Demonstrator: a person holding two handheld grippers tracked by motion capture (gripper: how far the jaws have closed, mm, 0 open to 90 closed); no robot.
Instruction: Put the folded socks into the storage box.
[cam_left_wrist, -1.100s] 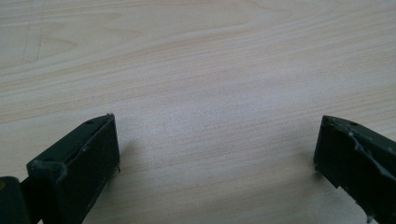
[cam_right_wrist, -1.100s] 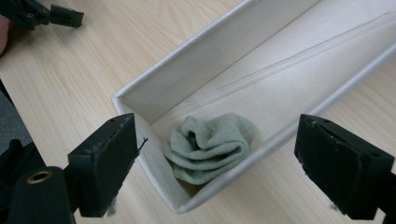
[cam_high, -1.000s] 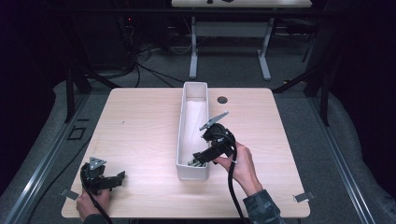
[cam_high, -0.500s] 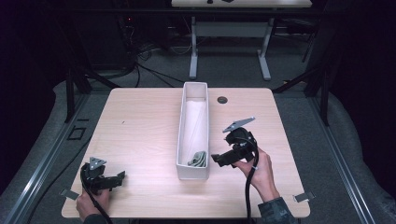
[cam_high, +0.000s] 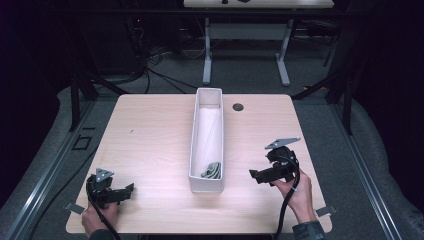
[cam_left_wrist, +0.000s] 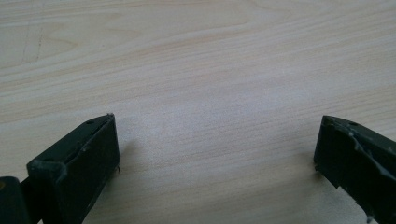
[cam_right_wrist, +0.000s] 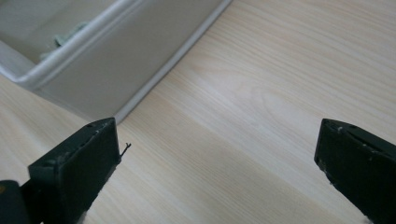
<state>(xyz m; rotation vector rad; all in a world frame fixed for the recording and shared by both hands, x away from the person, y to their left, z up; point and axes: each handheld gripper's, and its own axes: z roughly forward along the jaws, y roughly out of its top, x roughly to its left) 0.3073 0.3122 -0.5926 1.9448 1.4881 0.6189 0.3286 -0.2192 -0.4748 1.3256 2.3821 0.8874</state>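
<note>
At the near left corner of the table (cam_high: 150, 130), the left gripper (cam_high: 122, 191) rests low with its jaws spread and nothing between them. Near right, the right gripper (cam_high: 256, 175) is held just off the wood, jaws likewise spread wide and empty, pointing toward the white bin (cam_high: 206, 184). A small grey-green object (cam_high: 212, 171) lies inside the bin's near end.

A careless swing of the right gripper could knock the light bin sideways. What the object is stays unclear, as the bin wall partly hides it. Far right sits a dark round grommet (cam_high: 237, 106).
</note>
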